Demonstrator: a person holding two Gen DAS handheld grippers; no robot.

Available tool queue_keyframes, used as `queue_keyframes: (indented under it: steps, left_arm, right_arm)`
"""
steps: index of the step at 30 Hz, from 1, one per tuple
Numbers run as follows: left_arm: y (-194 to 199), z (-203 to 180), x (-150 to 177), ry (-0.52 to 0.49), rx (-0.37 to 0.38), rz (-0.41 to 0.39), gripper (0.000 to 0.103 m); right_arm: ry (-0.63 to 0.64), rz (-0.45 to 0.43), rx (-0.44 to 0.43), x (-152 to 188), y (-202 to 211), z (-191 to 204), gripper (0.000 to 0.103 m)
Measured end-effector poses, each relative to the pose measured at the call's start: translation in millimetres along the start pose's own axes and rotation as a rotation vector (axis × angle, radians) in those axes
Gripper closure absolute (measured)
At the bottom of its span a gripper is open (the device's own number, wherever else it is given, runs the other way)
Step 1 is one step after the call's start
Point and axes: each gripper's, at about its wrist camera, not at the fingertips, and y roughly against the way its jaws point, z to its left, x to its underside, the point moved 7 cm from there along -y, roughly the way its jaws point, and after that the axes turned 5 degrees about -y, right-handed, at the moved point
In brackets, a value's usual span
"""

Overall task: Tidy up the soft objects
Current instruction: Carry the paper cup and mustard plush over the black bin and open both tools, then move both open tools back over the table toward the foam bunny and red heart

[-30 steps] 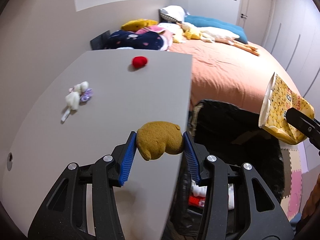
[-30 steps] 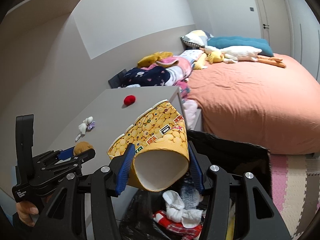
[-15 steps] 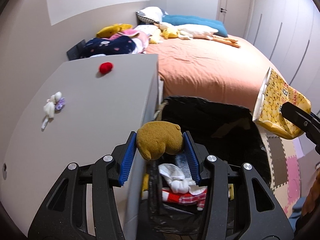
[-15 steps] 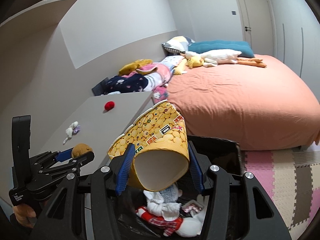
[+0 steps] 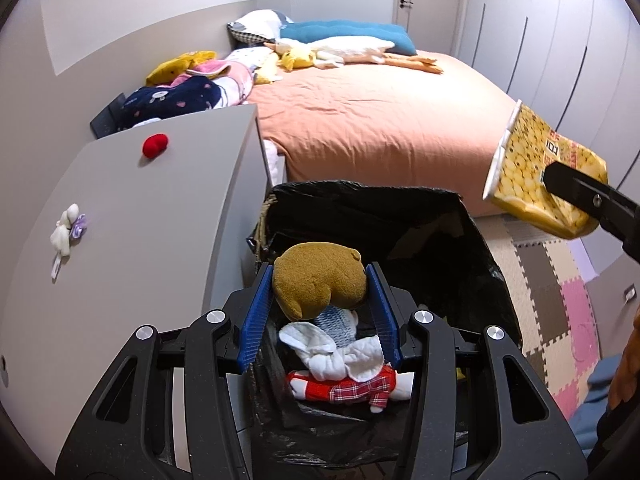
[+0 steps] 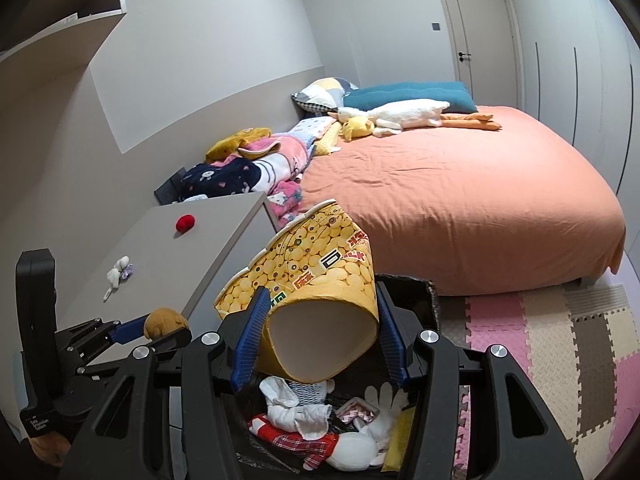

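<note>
Left jaws clamped on brown plush (image 5: 320, 280), right jaws on yellow cup (image 6: 316, 304), both over black bag (image 5: 420, 216); red ball (image 5: 155, 145) on surface (image 5: 160, 216) at ten o'clock.

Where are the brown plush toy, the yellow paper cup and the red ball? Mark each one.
brown plush toy (image 5: 318, 280), left wrist view, middle of its body.
yellow paper cup (image 6: 320, 264), right wrist view, printed side wall.
red ball (image 5: 155, 145), left wrist view, its centre.
</note>
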Motion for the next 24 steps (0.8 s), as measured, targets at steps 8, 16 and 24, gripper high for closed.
queue_keyframes:
  steps: [8,16,24]
  left_arm:
    - [6,-9,-2,-0.027,0.010,-0.034,0.006]
    - [1,4,1,0.002,-0.003,-0.010,0.006]
    - [-6,20,6,0.031,-0.011,0.007,0.006]
  right_arm:
    - [-0.027,-0.028,0.053,-6,2,-11,0.017]
    - [-0.049,-0.023,0.054,-6,0,-18,0.017]
    - [-0.035,0.003,0.045,-4,-15,-5,0.017]
